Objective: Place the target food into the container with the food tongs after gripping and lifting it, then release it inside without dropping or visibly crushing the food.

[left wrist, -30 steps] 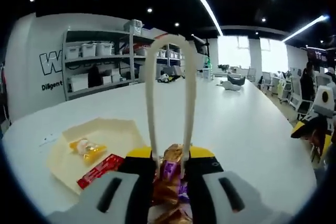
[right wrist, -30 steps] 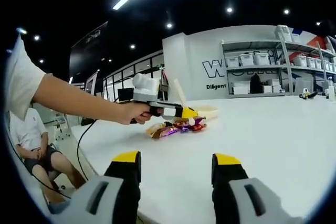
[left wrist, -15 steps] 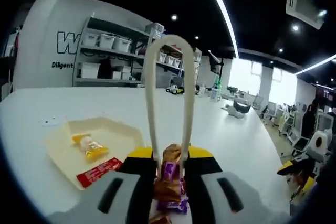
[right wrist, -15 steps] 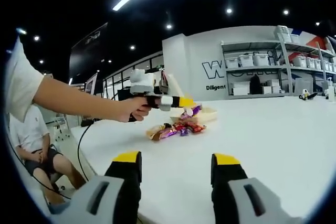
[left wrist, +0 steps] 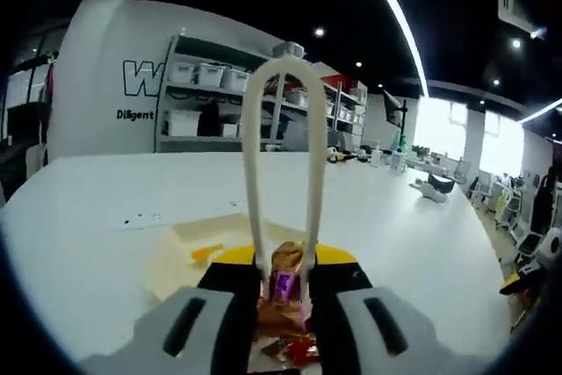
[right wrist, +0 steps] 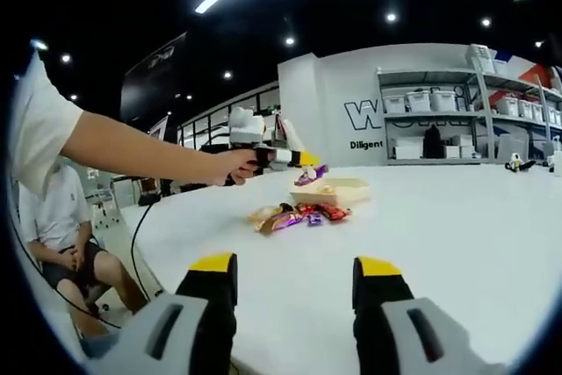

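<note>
A purple-and-gold wrapped candy [left wrist: 283, 285] hung pinched between the tips of white food tongs [left wrist: 283, 164], directly ahead of the left gripper [left wrist: 283, 283] and in line with its two jaws. That gripper was closed on the tongs' arms, and this squeeze kept the tongs shut on the wrapper; the candy looked whole, not flattened. In the right gripper view the same candy [right wrist: 311, 174] dangled in the air, clear of the table, just above the near edge of a shallow cream container [right wrist: 332, 191]. The height probably let it clear the container's rim before being lowered.

From the left gripper, the container [left wrist: 206, 234] lay ahead and below, slightly to the left, blurred, with a yellow snack [left wrist: 207, 253] inside. Directly beneath the jaws sat a few more wrapped candies [left wrist: 290, 349] on the white table [left wrist: 413, 243].

Seen from the right gripper [right wrist: 295, 292], that pile of candies [right wrist: 297, 214] rested on the table just in front of the container. The right gripper held nothing, its jaws standing apart, waiting well back from the work. A person's hand [right wrist: 230, 167] gripped the left tool, and another person sat at far left.
</note>
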A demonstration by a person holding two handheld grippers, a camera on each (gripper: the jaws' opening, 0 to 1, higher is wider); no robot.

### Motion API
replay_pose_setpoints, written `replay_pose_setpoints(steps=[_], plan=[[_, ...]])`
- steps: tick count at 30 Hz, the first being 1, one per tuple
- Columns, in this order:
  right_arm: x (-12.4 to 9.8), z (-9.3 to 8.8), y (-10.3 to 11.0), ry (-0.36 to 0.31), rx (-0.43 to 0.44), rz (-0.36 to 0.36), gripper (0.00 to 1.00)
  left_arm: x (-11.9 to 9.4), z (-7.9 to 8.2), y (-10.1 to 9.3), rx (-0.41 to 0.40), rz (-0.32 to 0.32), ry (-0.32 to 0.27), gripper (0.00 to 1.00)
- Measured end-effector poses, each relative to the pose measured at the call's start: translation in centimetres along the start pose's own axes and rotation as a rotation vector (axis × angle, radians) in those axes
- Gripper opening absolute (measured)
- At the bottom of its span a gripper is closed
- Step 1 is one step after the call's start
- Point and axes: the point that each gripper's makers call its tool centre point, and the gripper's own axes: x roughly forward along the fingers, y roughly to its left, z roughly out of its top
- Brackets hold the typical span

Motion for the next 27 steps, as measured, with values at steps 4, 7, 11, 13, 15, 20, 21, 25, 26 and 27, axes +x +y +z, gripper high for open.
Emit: replay_pose_setpoints(steps=[4,7,11,13,15,20,21,25,26,27], plan=[[0.0,0.2,-0.2,-0.003,0.005,-0.009,0.49,0.7,-1.9,0.5,0.026,0.023,0.047,0.20],[0.2,-0.1,-0.3,0.003,0.003,-0.014,0.49,1.1,-2.3,0.5,0.060,0.021,0.053,0.20],[0.5,-0.5,-0.2,0.014,0.009,-0.014,0.49,1.6,-2.4,0.8,0.094,0.023,0.041,0.23],[0.6,-0.5,0.0,0.019,0.005,-0.010,0.49,1.9,-2.5,1.4,0.092,0.051,0.036,0.24],[0.6,-0.6,0.1,0.023,0.001,-0.010,0.49,2.1,-2.2,1.8,0.108,0.068,0.021,0.25],[0.6,-0.7,-0.2,0.033,-0.005,-0.023,0.48,1.8,-1.8,1.7,0.129,0.073,0.004,0.26],[0.6,-0.6,-0.3,0.032,-0.003,-0.025,0.48,1.7,-1.6,1.5,0.127,0.063,-0.004,0.26],[0.6,-0.4,-0.3,0.025,0.005,-0.026,0.49,1.4,-0.5,1.2,0.119,0.060,-0.035,0.26],[0.7,-0.4,-0.2,0.027,0.004,-0.024,0.49,1.2,0.0,0.9,0.117,0.053,-0.054,0.26],[0.7,-0.4,-0.1,0.027,0.001,-0.024,0.49,1.0,0.4,0.7,0.111,0.046,-0.066,0.26]])
